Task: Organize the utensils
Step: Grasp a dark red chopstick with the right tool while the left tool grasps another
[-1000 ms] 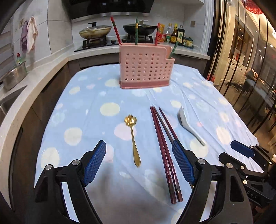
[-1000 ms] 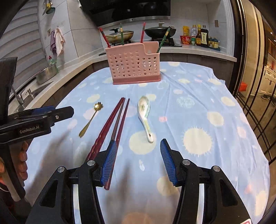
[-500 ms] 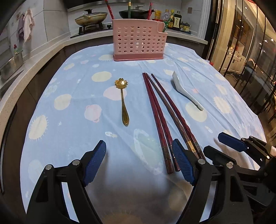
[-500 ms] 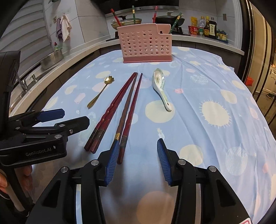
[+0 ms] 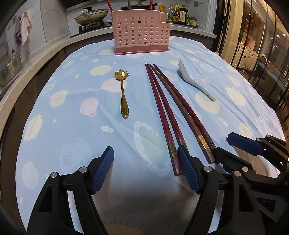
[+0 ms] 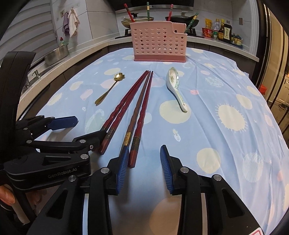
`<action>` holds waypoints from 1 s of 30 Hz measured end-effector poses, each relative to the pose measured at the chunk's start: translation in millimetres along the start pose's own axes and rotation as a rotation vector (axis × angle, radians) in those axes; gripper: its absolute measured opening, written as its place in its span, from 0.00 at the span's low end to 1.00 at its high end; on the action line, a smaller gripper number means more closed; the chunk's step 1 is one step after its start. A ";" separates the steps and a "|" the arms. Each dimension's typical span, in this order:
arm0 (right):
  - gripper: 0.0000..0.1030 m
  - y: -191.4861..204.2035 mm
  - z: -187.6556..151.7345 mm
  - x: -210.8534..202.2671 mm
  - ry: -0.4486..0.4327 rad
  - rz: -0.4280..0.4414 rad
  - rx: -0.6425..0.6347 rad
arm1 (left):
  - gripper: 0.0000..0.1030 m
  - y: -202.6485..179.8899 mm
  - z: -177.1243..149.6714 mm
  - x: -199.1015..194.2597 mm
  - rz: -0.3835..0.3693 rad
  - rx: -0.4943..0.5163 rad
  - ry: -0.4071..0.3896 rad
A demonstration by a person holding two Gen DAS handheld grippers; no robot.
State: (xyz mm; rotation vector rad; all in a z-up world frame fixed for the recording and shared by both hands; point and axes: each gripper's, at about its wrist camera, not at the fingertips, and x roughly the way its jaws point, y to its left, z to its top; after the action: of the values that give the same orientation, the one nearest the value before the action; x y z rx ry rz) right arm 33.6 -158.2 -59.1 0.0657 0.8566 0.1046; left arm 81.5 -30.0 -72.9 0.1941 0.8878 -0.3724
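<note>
Two pairs of dark red chopsticks (image 5: 162,112) (image 6: 137,108) lie side by side on the blue tablecloth (image 5: 72,126), between a gold flower spoon (image 5: 123,94) (image 6: 108,90) and a white ceramic spoon (image 5: 195,83) (image 6: 176,88). A pink perforated holder (image 5: 140,32) (image 6: 159,41) stands at the far end with several chopsticks in it. My left gripper (image 5: 146,170) (image 6: 77,130) is low over the left pair's near ends, jaws closing, pads not pressing. My right gripper (image 6: 144,166) (image 5: 233,150) is at the right pair's near ends, jaws closing, one chopstick tip inside its left pad, untouched.
Behind the table runs a counter with a stove, pans (image 5: 92,15) and sauce bottles (image 6: 224,32). A metal pot (image 6: 56,54) and sink lie to the left, with cloths hanging above. Glass doors (image 5: 261,45) stand on the right. A hand (image 6: 7,197) holds the left gripper.
Both grippers sank toward the cloth and drew back to the chopsticks' near ends. The right jaws narrowed clearly; the left jaws narrowed a little. No utensil moved.
</note>
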 end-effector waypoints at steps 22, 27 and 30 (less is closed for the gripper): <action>0.07 -8.4 -3.2 -3.2 -0.006 -0.003 0.016 | 0.08 -7.7 2.5 -5.9 -0.083 0.007 0.019; 0.07 -10.5 0.9 -12.1 -0.026 0.003 0.019 | 0.08 -9.1 3.0 -10.6 -0.094 0.005 0.021; 0.07 -12.1 6.0 -20.3 -0.049 0.006 0.021 | 0.08 -9.4 5.3 -17.3 -0.095 0.005 0.009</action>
State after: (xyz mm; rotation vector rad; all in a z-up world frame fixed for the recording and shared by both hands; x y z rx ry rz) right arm 25.8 -172.7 -41.2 0.0902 0.8092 0.0988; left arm 71.7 -36.2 -56.2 0.1584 0.9070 -0.4627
